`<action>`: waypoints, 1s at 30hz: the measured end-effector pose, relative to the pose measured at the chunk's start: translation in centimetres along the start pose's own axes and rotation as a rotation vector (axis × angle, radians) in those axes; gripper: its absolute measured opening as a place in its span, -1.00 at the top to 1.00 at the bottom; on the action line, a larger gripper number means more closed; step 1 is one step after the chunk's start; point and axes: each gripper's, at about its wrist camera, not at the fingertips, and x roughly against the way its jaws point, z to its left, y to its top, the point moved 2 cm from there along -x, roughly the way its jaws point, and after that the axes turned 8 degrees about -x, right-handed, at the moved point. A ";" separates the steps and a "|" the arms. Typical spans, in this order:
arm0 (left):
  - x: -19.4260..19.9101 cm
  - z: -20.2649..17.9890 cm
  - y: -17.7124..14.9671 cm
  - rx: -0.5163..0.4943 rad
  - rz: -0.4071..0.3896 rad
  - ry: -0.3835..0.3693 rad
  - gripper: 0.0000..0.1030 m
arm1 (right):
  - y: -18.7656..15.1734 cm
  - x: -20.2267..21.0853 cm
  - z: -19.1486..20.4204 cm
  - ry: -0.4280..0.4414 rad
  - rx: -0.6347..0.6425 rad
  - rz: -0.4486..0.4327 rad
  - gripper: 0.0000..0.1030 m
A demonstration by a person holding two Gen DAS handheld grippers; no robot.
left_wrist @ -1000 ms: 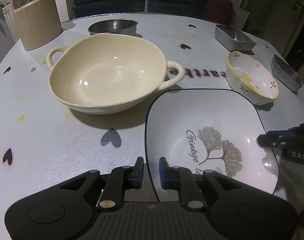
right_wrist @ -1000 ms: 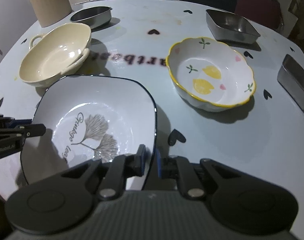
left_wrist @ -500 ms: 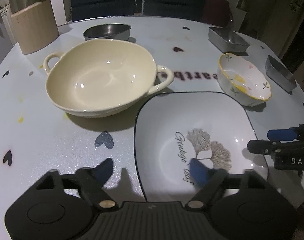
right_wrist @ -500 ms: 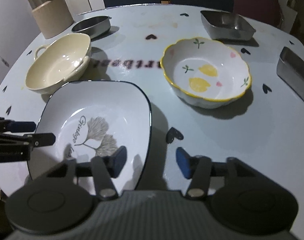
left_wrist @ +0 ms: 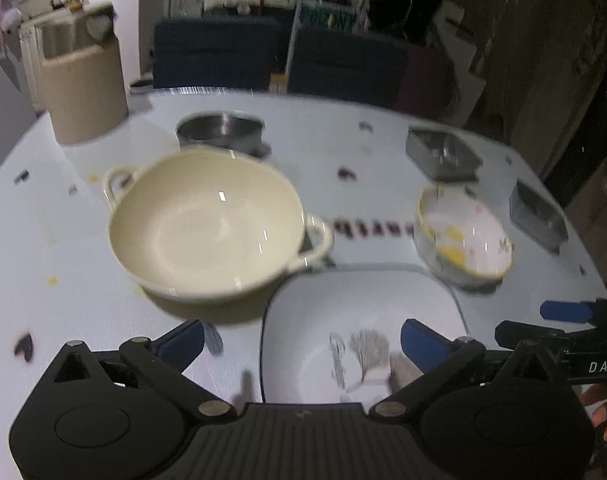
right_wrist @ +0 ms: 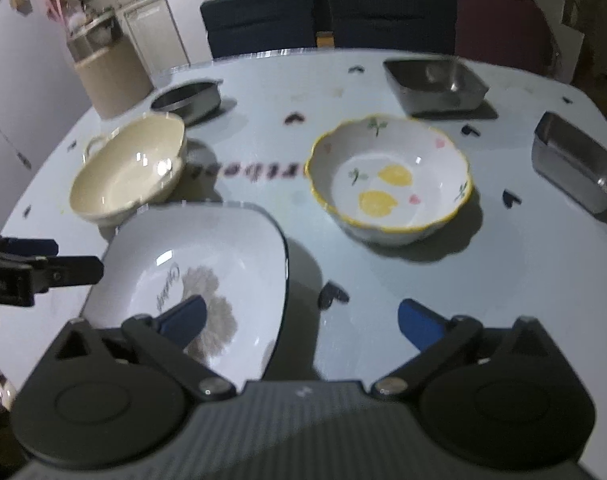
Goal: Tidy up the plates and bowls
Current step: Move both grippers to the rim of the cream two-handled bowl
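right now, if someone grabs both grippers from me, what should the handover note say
Left gripper: open, jaws just opened, holding nothing, straddling the left rim of the square plate.
Right gripper: open, jaws just opened, holding nothing, over the plate's right rim.
Plate sits on the table, released.
Cream bowl behind it on the left, lemon bowl on the right, both apart from it.
Metal tins at the back untouched.
Done: plate set down. Left: probably stacking the bowls.

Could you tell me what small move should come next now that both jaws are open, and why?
Probably reach the right gripper to the lemon bowl. Both jaws have just opened off the square plate, which lies free on the table, and the bowl stands unstacked.
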 end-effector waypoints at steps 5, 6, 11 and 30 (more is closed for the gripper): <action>1.1 1.7 1.2 0.055 -0.076 0.061 -1.00 | 1.5 1.4 0.4 0.038 -0.057 -0.112 -1.00; 1.2 2.0 1.4 0.063 -0.081 0.078 -1.00 | 1.8 1.6 0.6 0.048 -0.067 -0.134 -1.00; 1.9 3.9 2.9 0.092 -0.111 0.168 -1.00 | 3.2 1.6 2.1 0.102 -0.129 -0.160 -1.00; -0.7 17.0 8.0 0.259 -0.138 0.443 -1.00 | 6.4 -5.6 7.5 0.164 -0.285 -0.088 -0.83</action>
